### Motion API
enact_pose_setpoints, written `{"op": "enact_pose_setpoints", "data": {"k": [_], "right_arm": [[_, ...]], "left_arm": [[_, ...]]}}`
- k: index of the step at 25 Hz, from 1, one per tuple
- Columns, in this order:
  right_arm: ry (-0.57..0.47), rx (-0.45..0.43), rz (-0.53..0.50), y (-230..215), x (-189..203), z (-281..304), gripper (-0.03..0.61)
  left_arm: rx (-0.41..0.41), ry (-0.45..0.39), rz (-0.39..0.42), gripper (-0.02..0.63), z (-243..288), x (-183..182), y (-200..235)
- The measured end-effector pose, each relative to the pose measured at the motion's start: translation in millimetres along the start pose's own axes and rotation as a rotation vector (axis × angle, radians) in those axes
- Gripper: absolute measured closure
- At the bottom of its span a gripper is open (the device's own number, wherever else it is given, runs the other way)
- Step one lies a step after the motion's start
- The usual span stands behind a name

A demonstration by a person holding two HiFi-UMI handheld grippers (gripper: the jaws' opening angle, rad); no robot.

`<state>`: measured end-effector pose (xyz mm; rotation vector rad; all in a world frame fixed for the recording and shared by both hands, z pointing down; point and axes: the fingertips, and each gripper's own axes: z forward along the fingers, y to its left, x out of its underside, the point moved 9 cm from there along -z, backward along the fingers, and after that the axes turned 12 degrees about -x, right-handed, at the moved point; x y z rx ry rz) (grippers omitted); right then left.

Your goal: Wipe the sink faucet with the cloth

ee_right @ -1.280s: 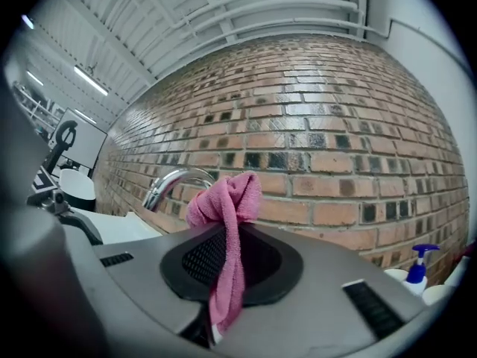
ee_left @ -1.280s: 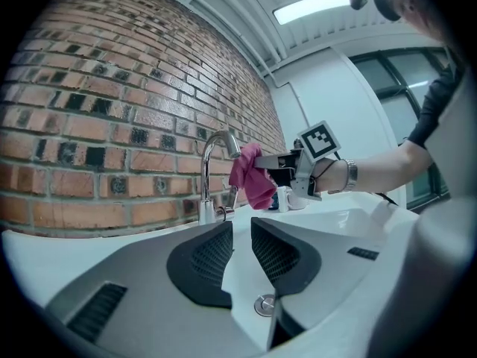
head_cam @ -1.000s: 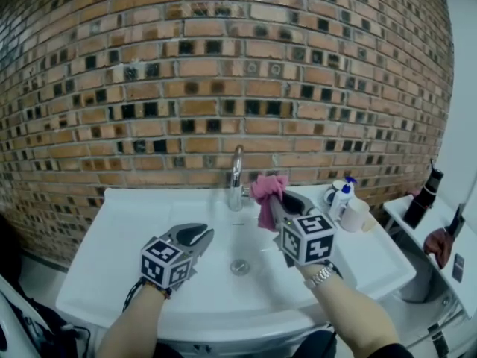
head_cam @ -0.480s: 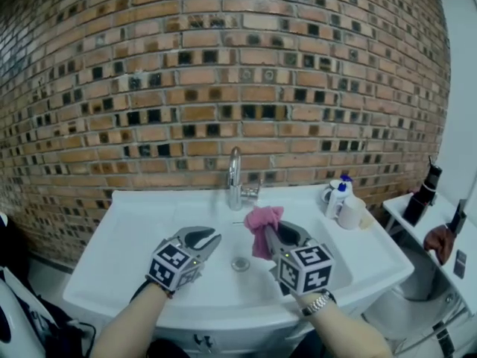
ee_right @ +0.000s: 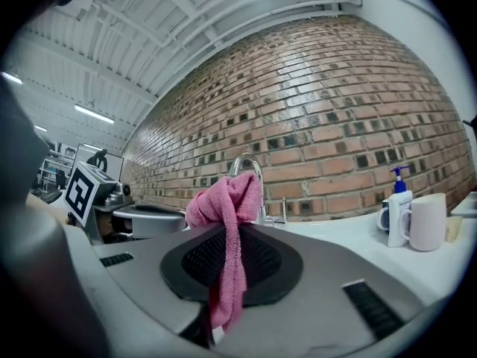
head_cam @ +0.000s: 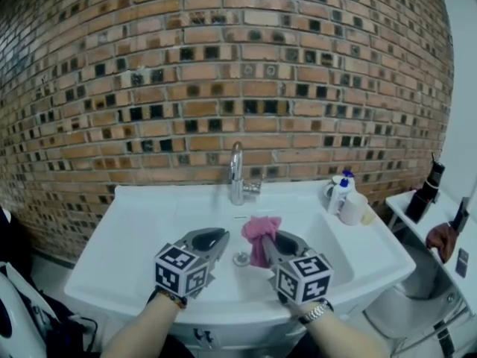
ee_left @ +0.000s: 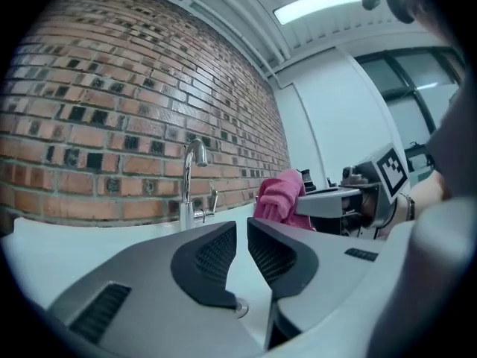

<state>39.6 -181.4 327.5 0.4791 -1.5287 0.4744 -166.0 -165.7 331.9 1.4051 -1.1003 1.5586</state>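
Observation:
The chrome faucet [head_cam: 236,171] stands at the back of the white sink [head_cam: 134,222], against the brick wall. My right gripper [head_cam: 262,242] is shut on a pink cloth [head_cam: 261,231], which bunches above the jaws and hangs down between them [ee_right: 227,200]. It hovers over the basin, well short of the faucet [ee_right: 250,166]. My left gripper [head_cam: 221,237] is beside it on the left, level, jaws almost together with only a thin slit and nothing between them [ee_left: 241,226]. From the left gripper view, the faucet [ee_left: 190,181] and cloth [ee_left: 279,196] lie ahead.
A soap pump bottle [head_cam: 341,192] and a white mug [head_cam: 354,211] stand on the sink's right back corner. A side shelf at the far right carries a dark bottle [head_cam: 426,189]. The drain [head_cam: 240,259] lies between the grippers.
Both grippers have drawn back from the faucet toward the sink's front edge. The right one has sunk lower, still holding the cloth, which no longer touches the faucet.

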Motion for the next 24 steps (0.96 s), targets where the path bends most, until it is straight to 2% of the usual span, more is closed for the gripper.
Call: {"op": "enact_pose_setpoints", "data": {"k": [7, 12, 24], "right_arm": [[-0.020, -0.002, 0.037, -3.8, 0.3, -1.7, 0.540], [-0.026, -0.017, 0.078, -7.2, 3.8, -2.2, 0.540], [-0.041, -0.023, 0.081, -7.5, 3.7, -3.2, 0.540]], "left_arm": [[-0.032, -0.039, 0.048, 0.601, -10.2, -1.0, -2.7], [-0.025, -0.038, 0.093, 0.604, -12.0, -0.9, -8.8], [-0.044, -0.041, 0.091, 0.606, -16.1, -4.9, -6.6]]}}
